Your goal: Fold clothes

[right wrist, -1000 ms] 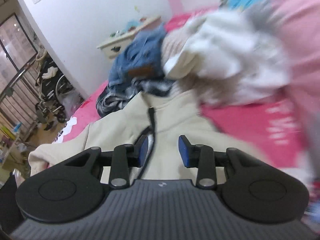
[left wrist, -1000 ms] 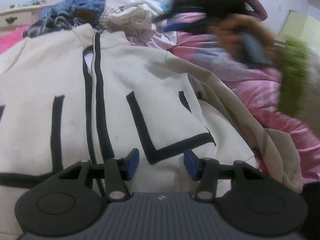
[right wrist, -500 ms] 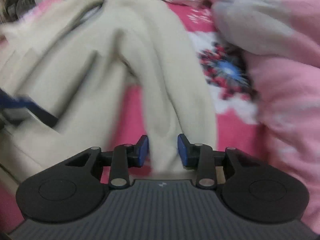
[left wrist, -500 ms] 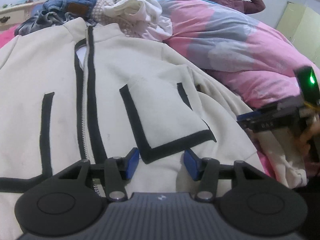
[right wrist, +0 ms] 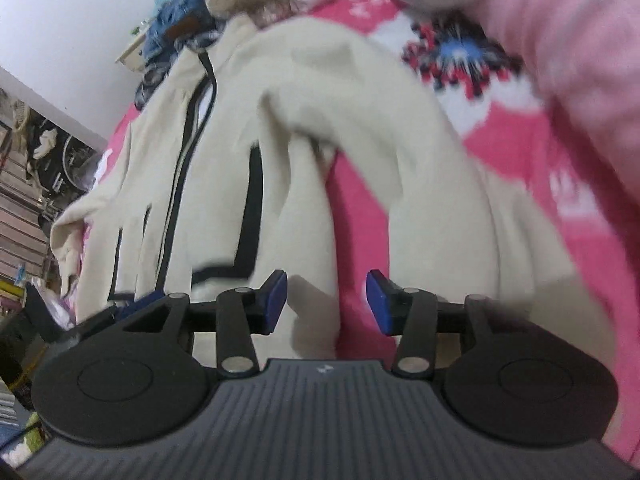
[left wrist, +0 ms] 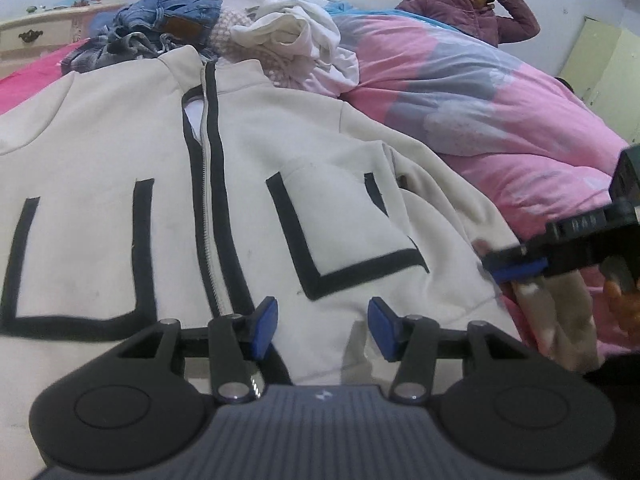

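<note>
A cream zip jacket (left wrist: 120, 200) with black trim lies front-up on the bed, collar towards the far side. My left gripper (left wrist: 323, 328) hovers over its lower hem, just right of the zipper, open, with nothing pinched between the blue pads. My right gripper (right wrist: 326, 304) is low over the jacket's right sleeve (right wrist: 400, 152), its jaws opening; cream fabric and pink sheet show in the gap and the pads do not press on anything. From the left wrist view the right gripper (left wrist: 516, 268) shows at the right edge, by the sleeve end.
Beyond the collar is a heap of clothes: blue jeans (left wrist: 168, 28) and a white garment (left wrist: 296, 36). A bulky pink quilt (left wrist: 500, 112) fills the right side, with a person (left wrist: 472, 16) sitting behind it. A pale nightstand (left wrist: 36, 36) stands far left.
My right gripper swung from near the collar and clothes heap down to the sleeve on the right, and its jaws widened. The left gripper shifted only slightly over the hem.
</note>
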`<state>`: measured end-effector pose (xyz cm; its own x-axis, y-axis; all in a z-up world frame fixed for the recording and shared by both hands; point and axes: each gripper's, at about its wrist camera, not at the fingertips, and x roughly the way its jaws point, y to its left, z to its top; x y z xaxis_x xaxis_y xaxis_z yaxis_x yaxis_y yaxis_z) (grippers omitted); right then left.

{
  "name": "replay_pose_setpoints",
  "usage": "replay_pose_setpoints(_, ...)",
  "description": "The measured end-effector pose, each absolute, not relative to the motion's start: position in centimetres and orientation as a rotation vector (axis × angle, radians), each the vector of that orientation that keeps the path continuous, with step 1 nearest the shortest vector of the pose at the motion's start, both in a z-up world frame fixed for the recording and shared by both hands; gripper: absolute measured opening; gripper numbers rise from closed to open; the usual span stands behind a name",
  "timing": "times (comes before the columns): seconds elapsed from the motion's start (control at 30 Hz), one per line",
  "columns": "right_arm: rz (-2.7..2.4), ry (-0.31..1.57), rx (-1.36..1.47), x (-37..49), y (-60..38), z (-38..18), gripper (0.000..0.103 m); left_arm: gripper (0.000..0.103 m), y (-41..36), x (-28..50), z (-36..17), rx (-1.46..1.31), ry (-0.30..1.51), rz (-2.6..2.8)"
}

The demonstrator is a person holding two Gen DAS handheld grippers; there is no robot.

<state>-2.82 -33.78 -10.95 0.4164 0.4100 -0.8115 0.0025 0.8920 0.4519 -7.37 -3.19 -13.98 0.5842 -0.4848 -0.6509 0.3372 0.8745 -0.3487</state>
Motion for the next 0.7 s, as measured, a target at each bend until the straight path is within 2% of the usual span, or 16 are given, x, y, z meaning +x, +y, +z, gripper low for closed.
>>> replay_pose_setpoints(0.13,0.286,1.191,0.36,-6.0,-32.3,-11.1,0.051,0.051,-1.3,-8.8,-13.3,-0.235,0.835,-0.505)
replay_pose_setpoints(0.3,0.299,1.213,0.237,-7.7,-29.6,-12.9,0.051,0.053,-1.1,-10.4,-13.5,-0.186,0.831,-0.514)
replay_pose_setpoints(0.33,0.298,1.201,0.231,-7.9,-29.6,-12.9,0.034,0.053,-1.3,-10.6,-13.7,-0.169,0.827,-0.512)
replay_pose_setpoints(0.4,0.295,1.178,0.22,-8.2,-29.4,-12.9,0.008,0.053,-1.6,-10.7,-13.8,-0.154,0.827,-0.506)
replay_pose_setpoints(0.5,0.303,1.146,0.319,-9.3,-30.8,-11.1,0.007,0.053,-1.7,-11.0,-13.6,-0.141,0.827,-0.51)
replay_pose_setpoints(0.7,0.179,1.185,0.168,-9.6,-30.6,-12.8,0.004,0.052,-1.0,-11.8,-12.9,-0.088,0.843,-0.508)
